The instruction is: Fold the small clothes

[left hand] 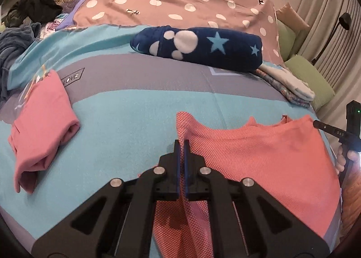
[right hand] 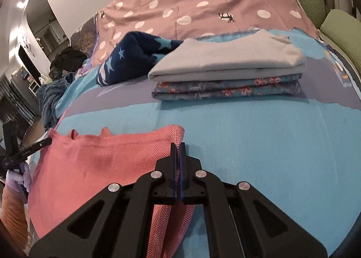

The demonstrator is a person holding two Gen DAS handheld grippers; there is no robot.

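A coral knit garment lies spread on the blue bed cover, neckline toward the pillows. My left gripper is shut on its left edge, and cloth runs between the fingers and hangs beneath them. In the right wrist view the same garment shows, with my right gripper shut on its right edge; the weave is visible between the pads. Each gripper also appears at the far side of the other view, at the garment's opposite corner.
A folded pink garment lies to the left. A rolled navy blanket with stars lies behind the garment. A stack of folded clothes sits at the back right. Dark clothes are piled far left, and green pillows line the right edge.
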